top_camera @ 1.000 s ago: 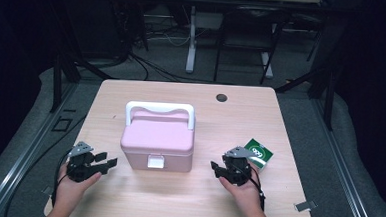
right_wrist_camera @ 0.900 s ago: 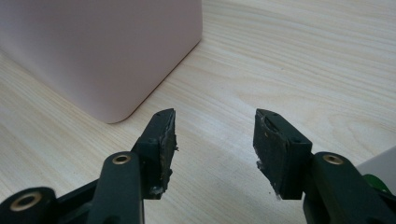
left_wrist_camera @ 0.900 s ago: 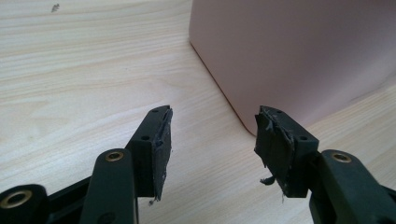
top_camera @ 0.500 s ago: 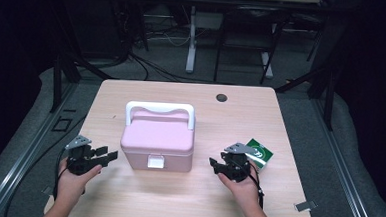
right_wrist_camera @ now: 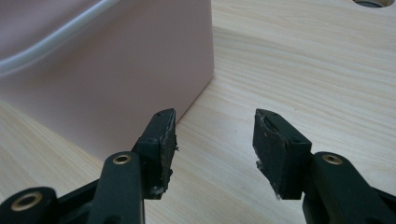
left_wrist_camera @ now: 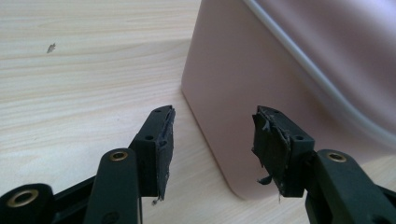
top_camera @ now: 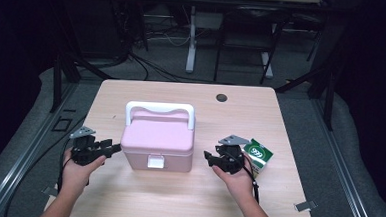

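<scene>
From the high view, the pink box (top_camera: 158, 144) sits near the middle of the table (top_camera: 290, 123), its white handle (top_camera: 160, 109) folded toward the far side and its small white latch (top_camera: 155, 161) facing the person, which puts the clasp within easy reach. The left gripper (top_camera: 113, 148) hovers just beside the box's left wall and the right gripper (top_camera: 209, 157) near its right wall, one on each flank, likely so both sides can be steadied or lifted together. A green carton (top_camera: 258, 156) lies just behind the right hand (top_camera: 235, 178), clear of the box

In the left gripper view, the jaws stand spread with nothing between the pads (left_wrist_camera: 164, 140); the box's rounded corner (left_wrist_camera: 233, 116) lies just ahead, lined up with the gap but apart from it. The jaws have just been closing a little, with no thing between them

In the right gripper view, the jaws likewise stand apart and hold nothing; the box's side wall (right_wrist_camera: 130, 79) rises ahead of the left pad, near but not touching, with bare wood beneath the gap
</scene>
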Demonstrator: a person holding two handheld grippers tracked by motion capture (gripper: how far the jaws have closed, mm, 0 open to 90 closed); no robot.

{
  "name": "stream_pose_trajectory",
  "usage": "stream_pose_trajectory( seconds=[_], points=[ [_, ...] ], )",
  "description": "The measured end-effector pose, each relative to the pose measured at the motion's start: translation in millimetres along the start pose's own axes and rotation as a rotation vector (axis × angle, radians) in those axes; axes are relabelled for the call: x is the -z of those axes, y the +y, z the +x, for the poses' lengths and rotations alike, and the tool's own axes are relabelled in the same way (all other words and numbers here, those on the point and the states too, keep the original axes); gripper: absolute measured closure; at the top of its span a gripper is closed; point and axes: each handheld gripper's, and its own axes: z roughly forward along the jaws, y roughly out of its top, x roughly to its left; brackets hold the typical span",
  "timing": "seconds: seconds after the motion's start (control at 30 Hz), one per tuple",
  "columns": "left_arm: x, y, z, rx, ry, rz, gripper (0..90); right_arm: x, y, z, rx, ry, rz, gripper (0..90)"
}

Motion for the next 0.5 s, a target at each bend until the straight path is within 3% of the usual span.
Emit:
stream_pose_trajectory(
  seconds=[0.5],
  points=[
    [-5.6, 5.8, -7.7, -0.008, -0.002, -0.028, 57.5, -12.4, 15.8, 11.8, -0.03, 0.046, -0.046, 51.3]
  ],
)
